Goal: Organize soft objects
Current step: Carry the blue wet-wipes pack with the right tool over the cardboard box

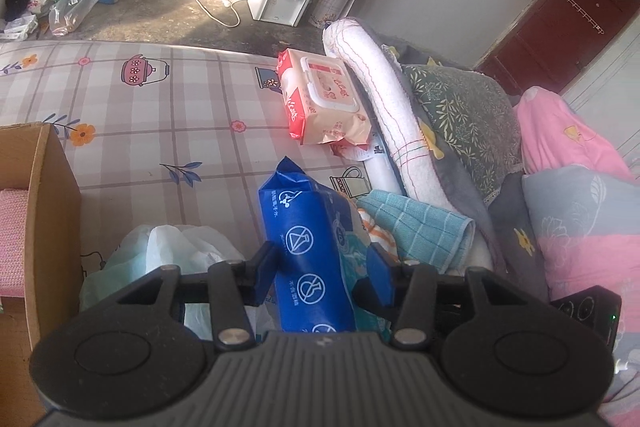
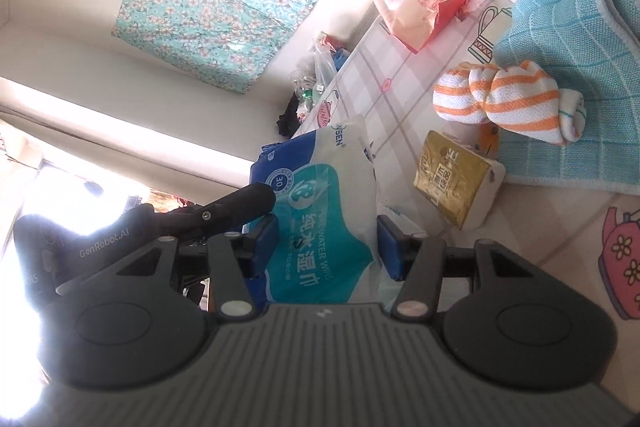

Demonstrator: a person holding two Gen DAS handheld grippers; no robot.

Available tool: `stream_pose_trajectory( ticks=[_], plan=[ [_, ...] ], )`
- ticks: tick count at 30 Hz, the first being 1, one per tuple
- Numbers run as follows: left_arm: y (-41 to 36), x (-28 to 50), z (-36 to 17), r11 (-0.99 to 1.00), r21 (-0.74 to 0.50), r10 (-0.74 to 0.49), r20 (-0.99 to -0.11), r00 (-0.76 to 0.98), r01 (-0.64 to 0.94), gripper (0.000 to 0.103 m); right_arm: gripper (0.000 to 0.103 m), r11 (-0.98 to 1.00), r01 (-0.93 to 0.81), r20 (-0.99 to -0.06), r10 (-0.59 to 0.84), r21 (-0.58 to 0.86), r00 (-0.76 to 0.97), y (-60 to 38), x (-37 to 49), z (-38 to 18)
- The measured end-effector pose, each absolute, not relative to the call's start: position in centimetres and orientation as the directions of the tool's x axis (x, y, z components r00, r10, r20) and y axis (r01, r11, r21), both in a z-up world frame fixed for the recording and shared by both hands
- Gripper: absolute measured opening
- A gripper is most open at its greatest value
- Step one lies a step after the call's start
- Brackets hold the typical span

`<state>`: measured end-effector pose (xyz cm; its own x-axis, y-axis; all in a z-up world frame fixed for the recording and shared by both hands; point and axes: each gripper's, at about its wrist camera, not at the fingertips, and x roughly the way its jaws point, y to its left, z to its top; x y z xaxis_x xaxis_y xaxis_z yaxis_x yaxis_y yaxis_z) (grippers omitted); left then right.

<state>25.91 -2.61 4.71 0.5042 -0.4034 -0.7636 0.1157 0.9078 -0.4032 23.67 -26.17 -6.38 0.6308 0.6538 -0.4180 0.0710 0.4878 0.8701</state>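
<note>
Both tools (image 1: pixel 322 277) (image 2: pixel 326 245) clamp one blue wet-wipes pack (image 1: pixel 308 247), fingers half-closed.

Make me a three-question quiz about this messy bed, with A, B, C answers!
1. Where is the blue wipes pack?
A. Between the fingers of the right claw
B. On the floor
C. Under a pillow

2. What colour are the stripes on the rolled cloth?
A. Green
B. Purple
C. Orange

3. How is the lid on the pink wipes pack?
A. Torn off
B. Shut flat
C. Flipped wide open

Answers:
1 A: the right wrist view shows a blue claw finger at each side of the pack.
2 C: orange and white bands wrap around the cloth.
3 B: the white lid lies flat on top of the pack.
</note>
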Motion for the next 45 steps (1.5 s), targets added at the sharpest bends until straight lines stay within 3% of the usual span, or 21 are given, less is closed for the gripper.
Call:
stream_pose_trajectory(
  ticks=[8, 25, 45],
  plan=[
    [-0.5, 21.3, 6.8, 0.897, -0.421, -0.421, -0.720, 0.552, 0.136, 0.049, 0.052, 0.469, 0.029, -0.368, 0.652, 0.883, 0.663, -24.4, 19.5, -4.2],
    [6.6, 14.0, 8.6, 0.891, -0.450, -0.376, -0.667, 0.643, 0.055, 0.049, 0.053, 0.484, -0.059, -0.361, 0.722, 0.873, 0.590, -17.3, 15.2, -1.1],
    [20.4, 7.6, 7.8, 0.856, -0.492, -0.241, -0.654, 0.717, -0.161, 0.049, 0.054, 0.521, -0.186, -0.429, 0.821, 0.833, 0.376, -2.5, 15.5, 1.3]
  ],
)
